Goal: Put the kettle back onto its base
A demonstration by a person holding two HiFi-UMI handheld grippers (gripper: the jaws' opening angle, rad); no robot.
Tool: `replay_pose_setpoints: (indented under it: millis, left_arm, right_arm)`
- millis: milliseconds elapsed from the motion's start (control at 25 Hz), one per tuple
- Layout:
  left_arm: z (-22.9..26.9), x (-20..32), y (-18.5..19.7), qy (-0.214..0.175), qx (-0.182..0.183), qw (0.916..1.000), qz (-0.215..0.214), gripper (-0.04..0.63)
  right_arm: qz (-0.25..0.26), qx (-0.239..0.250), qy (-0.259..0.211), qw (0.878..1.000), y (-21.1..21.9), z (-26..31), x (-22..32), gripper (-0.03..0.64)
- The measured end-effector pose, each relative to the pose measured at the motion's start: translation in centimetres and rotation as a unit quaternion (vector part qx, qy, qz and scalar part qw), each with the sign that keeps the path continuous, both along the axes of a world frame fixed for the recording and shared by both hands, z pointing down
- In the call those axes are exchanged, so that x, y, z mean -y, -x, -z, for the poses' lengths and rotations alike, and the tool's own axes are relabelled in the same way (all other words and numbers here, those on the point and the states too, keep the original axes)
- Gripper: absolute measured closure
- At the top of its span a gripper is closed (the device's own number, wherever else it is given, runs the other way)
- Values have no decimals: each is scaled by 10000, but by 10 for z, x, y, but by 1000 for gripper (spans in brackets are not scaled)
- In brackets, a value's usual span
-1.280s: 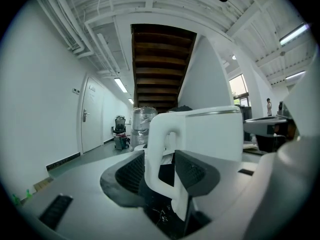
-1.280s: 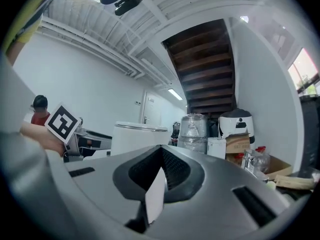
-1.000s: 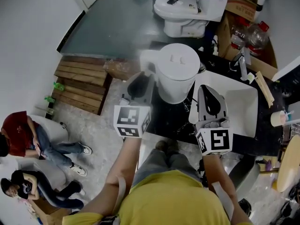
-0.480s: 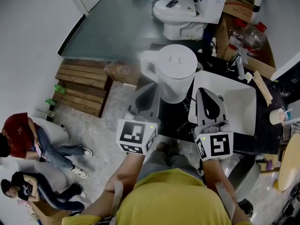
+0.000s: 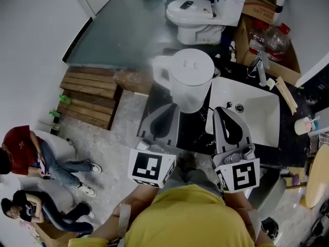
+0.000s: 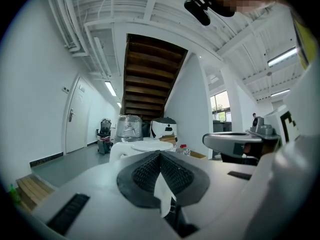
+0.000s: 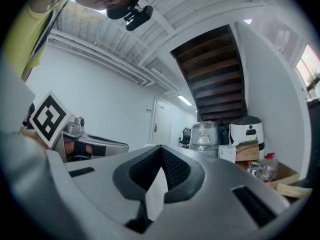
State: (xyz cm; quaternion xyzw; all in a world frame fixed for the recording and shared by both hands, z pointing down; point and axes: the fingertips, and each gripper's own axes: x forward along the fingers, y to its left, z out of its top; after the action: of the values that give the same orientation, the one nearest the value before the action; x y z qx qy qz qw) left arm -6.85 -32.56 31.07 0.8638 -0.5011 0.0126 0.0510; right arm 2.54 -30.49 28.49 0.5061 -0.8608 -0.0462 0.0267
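Note:
The white kettle (image 5: 187,84) stands upright with its lid on, on the black counter (image 5: 193,130) left of the sink. Its handle points left. I cannot make out its base beneath it. My left gripper (image 5: 173,106) is shut and empty, just short of the kettle's near side and apart from it. In the left gripper view the closed left gripper (image 6: 160,154) has the kettle's lid (image 6: 145,145) showing just beyond its tips. My right gripper (image 5: 220,108) hovers over the counter edge by the sink. The right gripper view shows that gripper (image 7: 161,149) shut, with nothing between its pads.
A white sink (image 5: 267,125) with a faucet (image 5: 262,68) lies right of the kettle. A toilet (image 5: 198,14) and a cardboard box with bottles (image 5: 267,35) stand behind. A wooden pallet (image 5: 90,94) lies on the floor at left, where two people (image 5: 31,153) sit.
Both grippers have drawn back toward me, away from the kettle. The left one has left the handle, where it was a second ago. The kettle has stayed put.

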Motion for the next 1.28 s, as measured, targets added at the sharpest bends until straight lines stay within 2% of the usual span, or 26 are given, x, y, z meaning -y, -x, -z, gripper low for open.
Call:
replay_pose_setpoints:
  millis: [240,680,1280]
  left_arm:
    - [19,-19,-7,-262,-116,9996,-78,586]
    - [9,-50,-14,-325,15,9981,-521,586]
    - [5,-49,-14,-336,-11,9958,-853,586]
  right_arm:
    - [212,19,63,9998,11,6,-25,607]
    - [0,37,88,10000,23,-4,-52,607]
    - [-105,-147,11,9998,30,-4,-51,607]
